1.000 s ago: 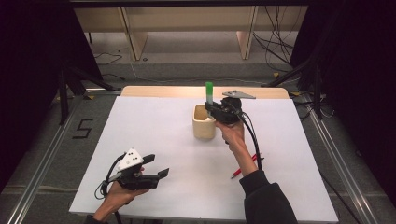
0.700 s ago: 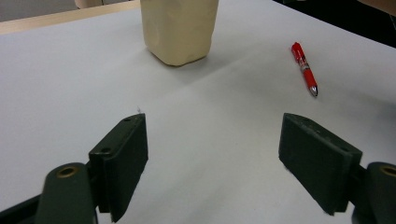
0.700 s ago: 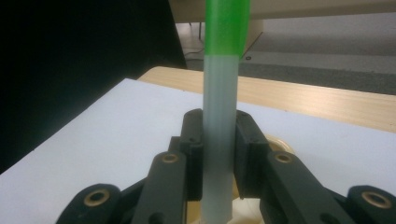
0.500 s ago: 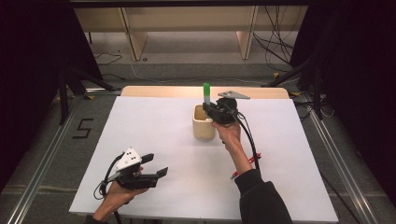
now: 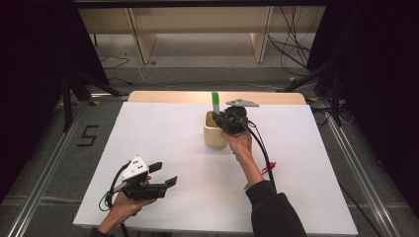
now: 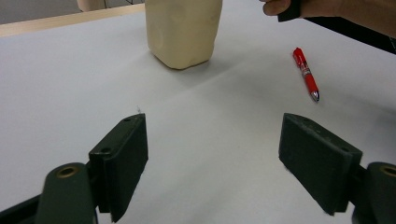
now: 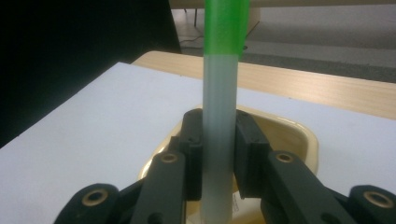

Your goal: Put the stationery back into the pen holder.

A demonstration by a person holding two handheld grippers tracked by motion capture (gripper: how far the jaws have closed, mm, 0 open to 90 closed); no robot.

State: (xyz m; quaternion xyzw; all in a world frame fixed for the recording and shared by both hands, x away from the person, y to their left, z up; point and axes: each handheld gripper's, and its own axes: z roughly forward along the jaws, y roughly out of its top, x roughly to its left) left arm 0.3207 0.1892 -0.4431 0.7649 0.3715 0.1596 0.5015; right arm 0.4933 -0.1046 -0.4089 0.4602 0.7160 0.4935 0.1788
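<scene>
While clamped in the right gripper (image 7: 218, 161), green-capped marker (image 7: 219, 116) upright, cap skyward, over the cup (image 5: 213, 132); left gripper (image 6: 212, 168) wide.

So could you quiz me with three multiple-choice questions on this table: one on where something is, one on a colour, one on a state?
1. Where does the red pen lie?
A. inside the cup
B. on the white table, right of the person's right forearm
C. between the left gripper's jaws

2. What colour is the marker's top?
A. green
B. blue
C. black

3. How are the left gripper's jaws?
A. shut on the pen
B. shut on nothing
C. wide open, nothing between them

Answers: 1 B, the high view shows it on the table. 2 A, green above the cup. 3 C, bare table shows between them.
</scene>
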